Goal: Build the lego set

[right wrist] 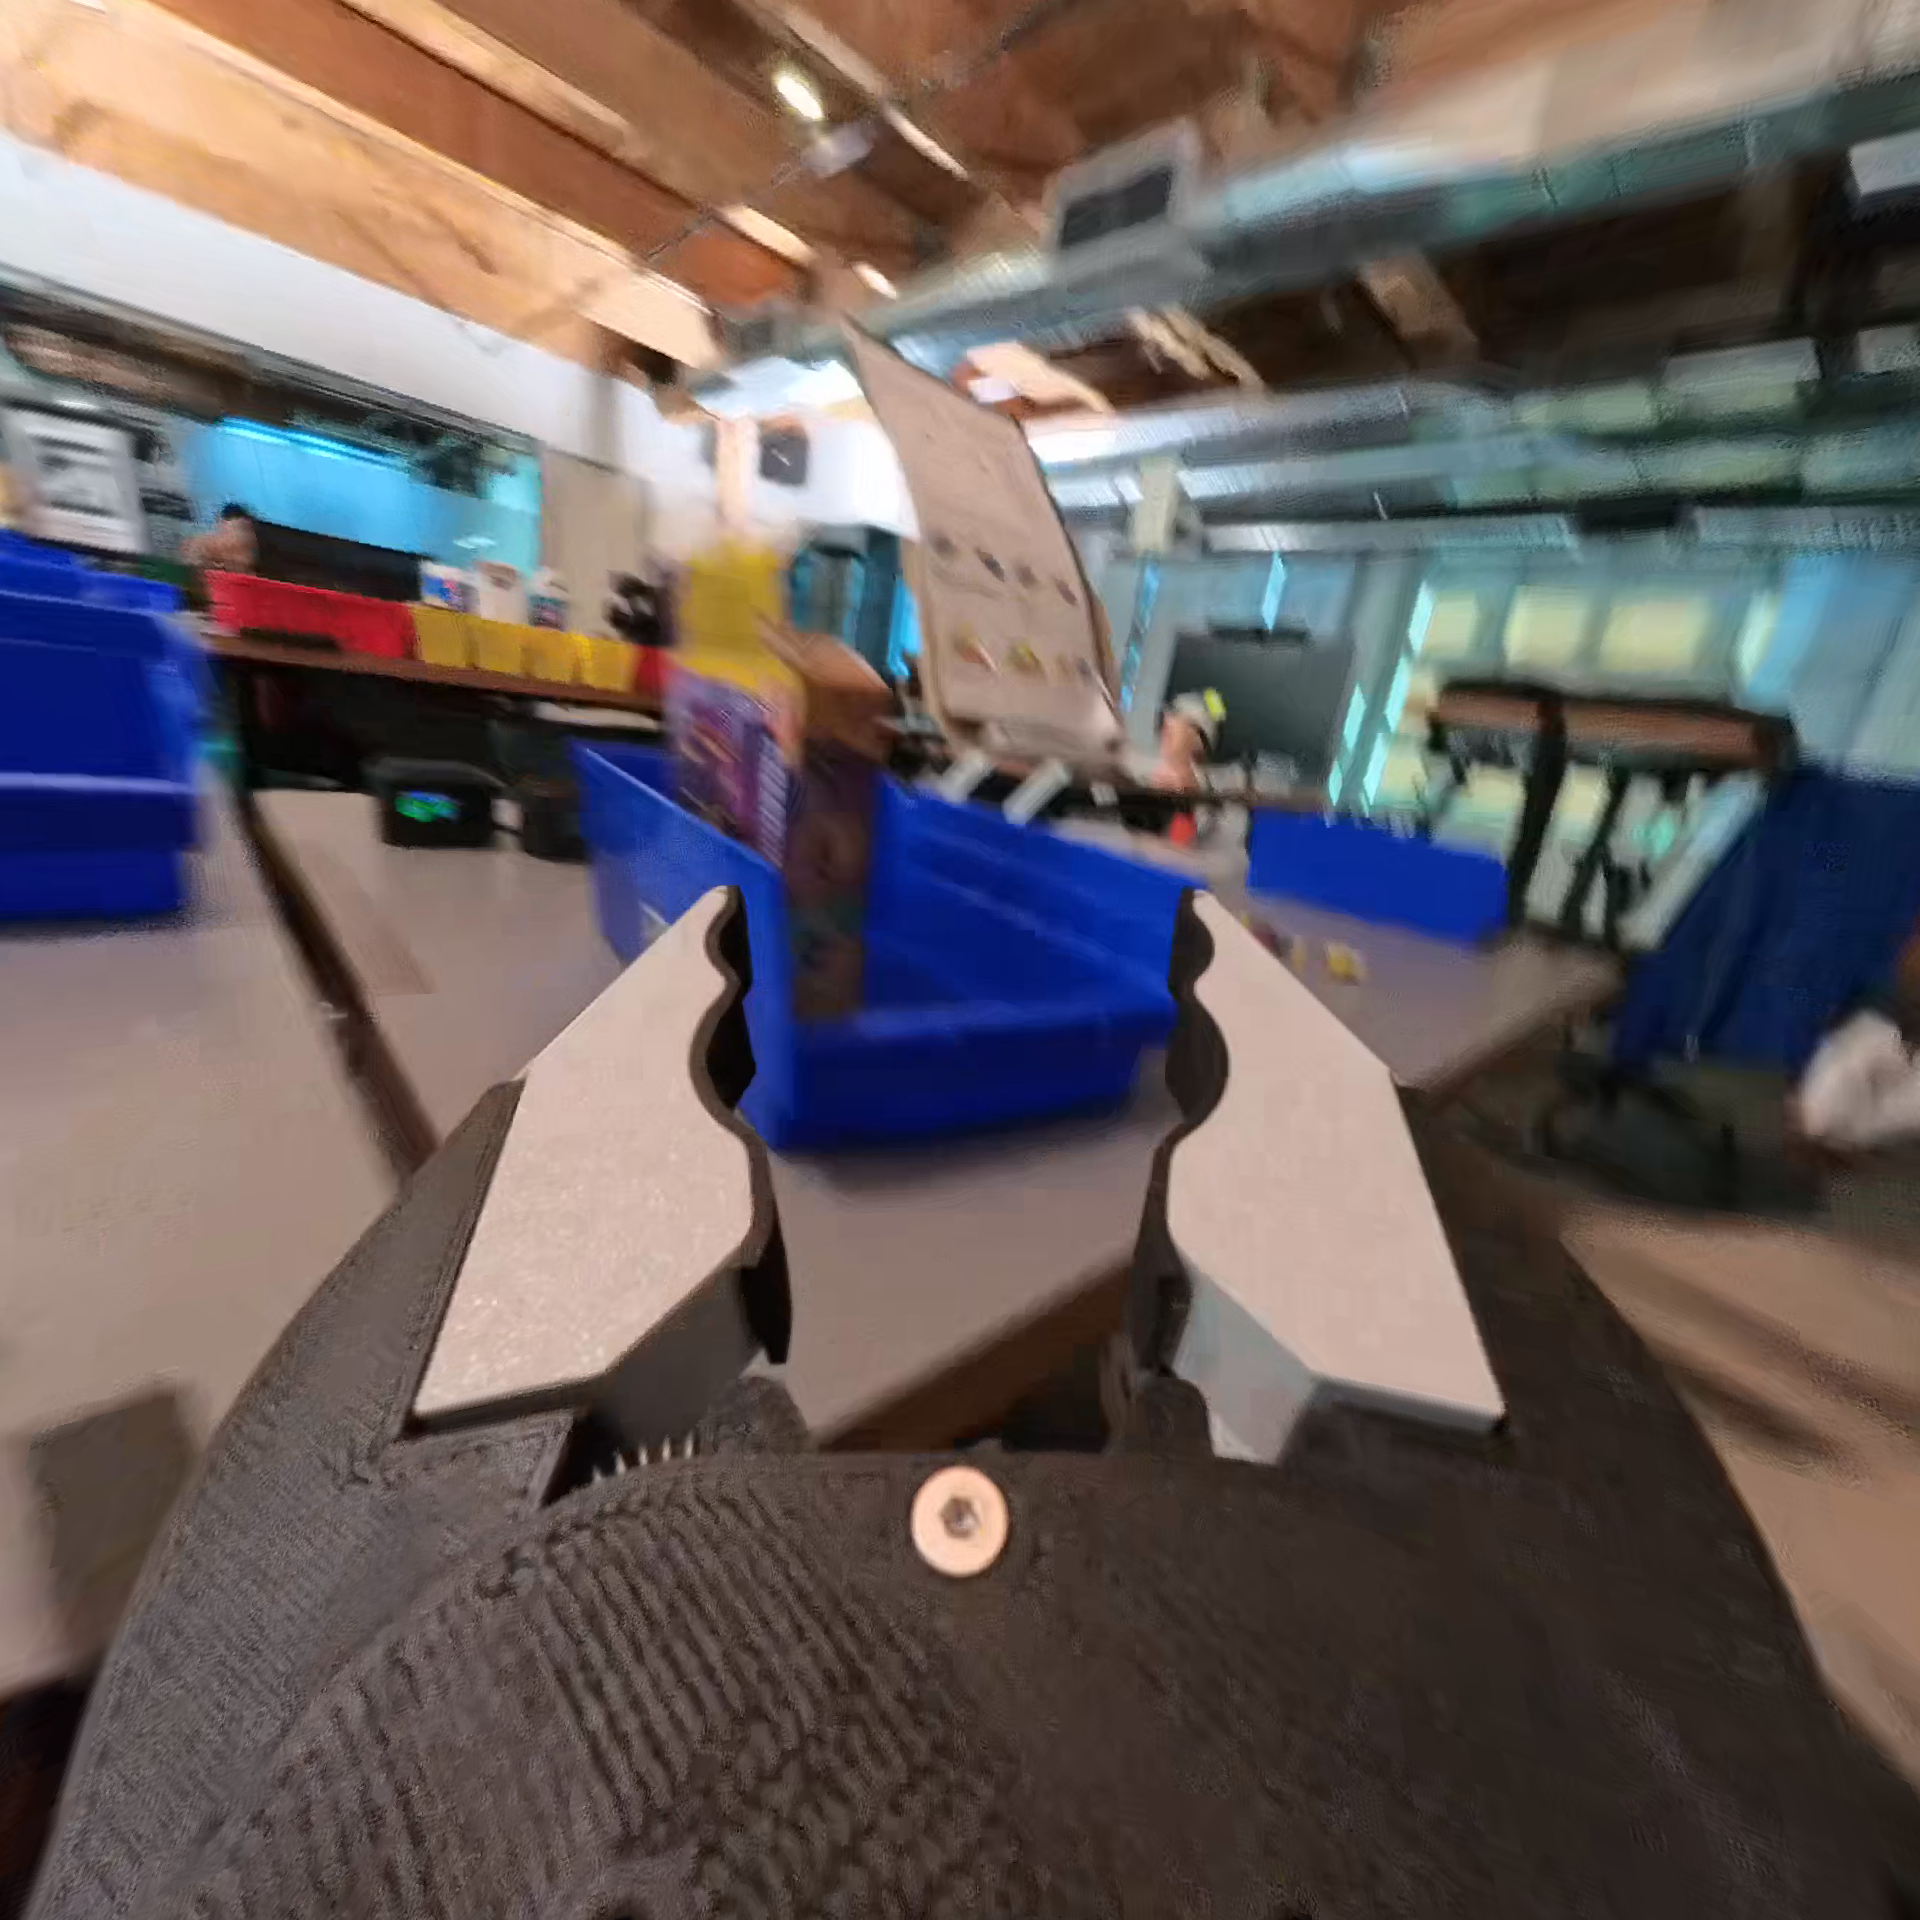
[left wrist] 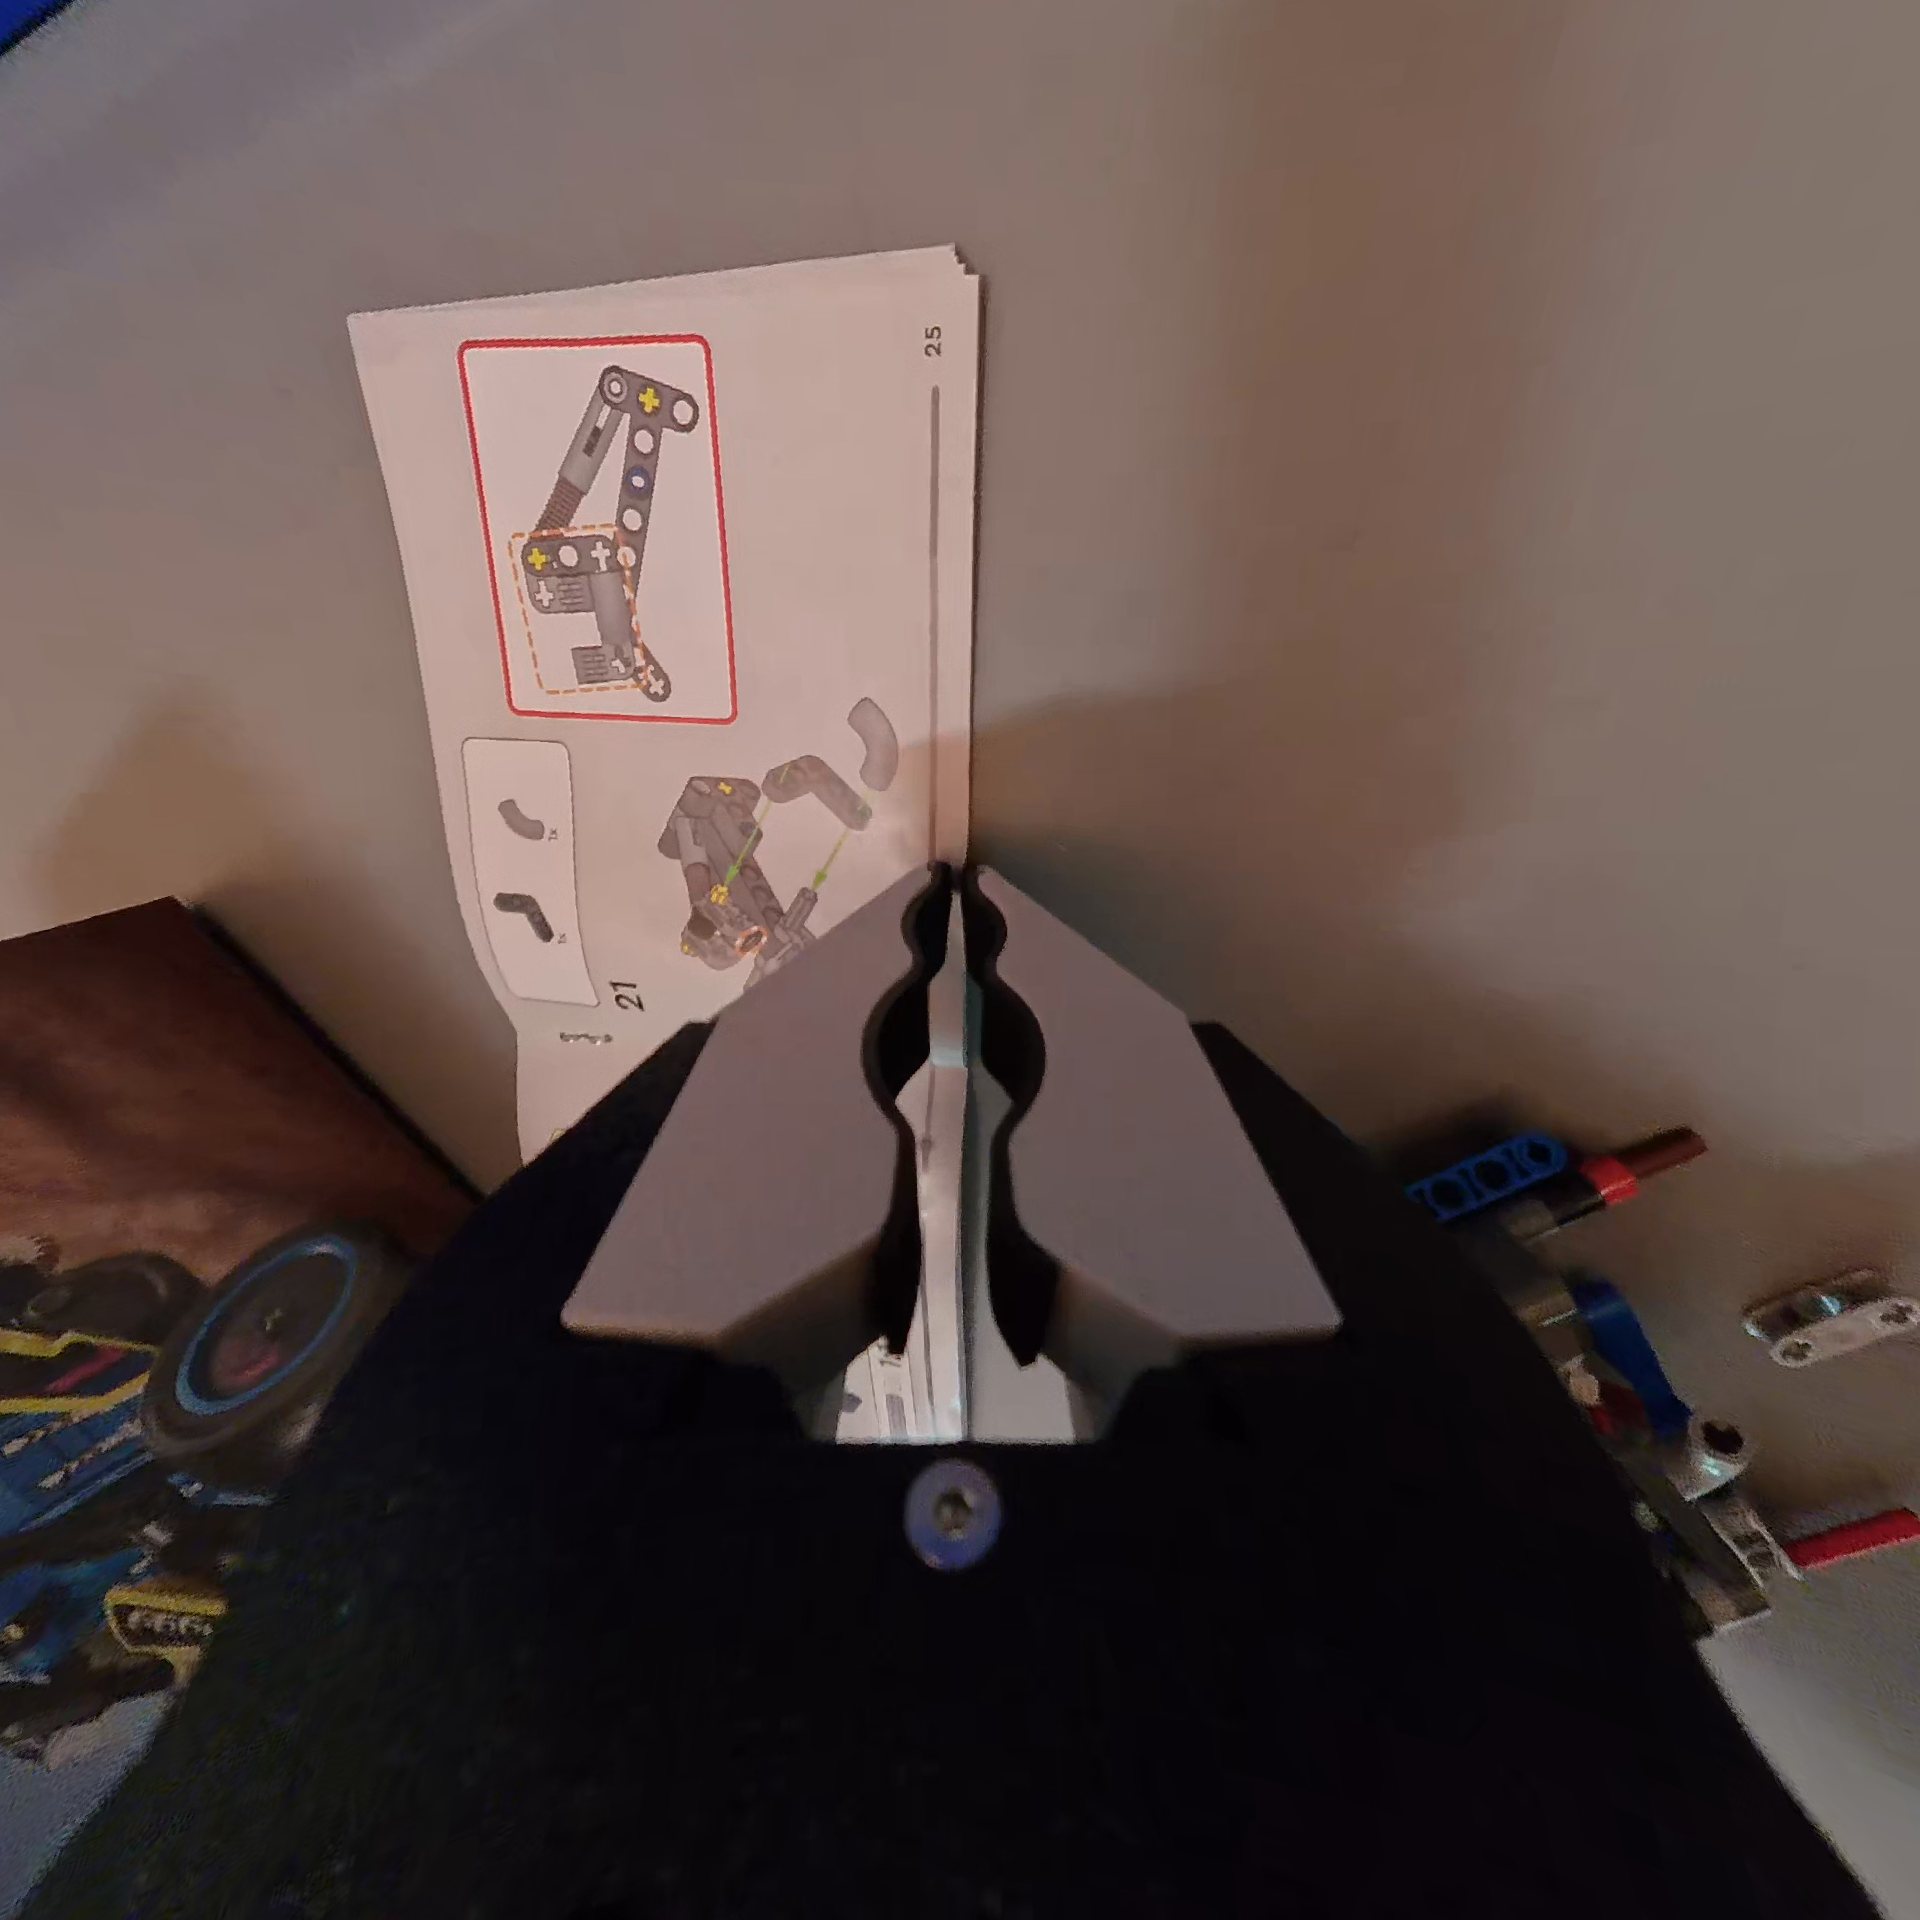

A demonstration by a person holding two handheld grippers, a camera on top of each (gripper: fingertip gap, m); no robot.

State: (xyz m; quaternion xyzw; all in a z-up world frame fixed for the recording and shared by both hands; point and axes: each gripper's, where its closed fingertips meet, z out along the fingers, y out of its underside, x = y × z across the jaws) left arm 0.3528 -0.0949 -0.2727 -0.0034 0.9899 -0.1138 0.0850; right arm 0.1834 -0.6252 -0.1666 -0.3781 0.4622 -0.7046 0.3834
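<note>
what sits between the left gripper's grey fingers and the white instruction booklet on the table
Nothing visible: the left gripper has its fingers nearly together right over the white instruction booklet's right edge. Whether it pinches the pages, I cannot tell.

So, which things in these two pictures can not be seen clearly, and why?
- Left wrist view: the lower part of the instruction booklet is covered by the left gripper.
- Left wrist view: the brick assembly is partly behind the gripper body.
- Left wrist view: the toy box is cut by the left edge.
- Right wrist view: the blue bin and the room behind it are motion-blurred.
</note>
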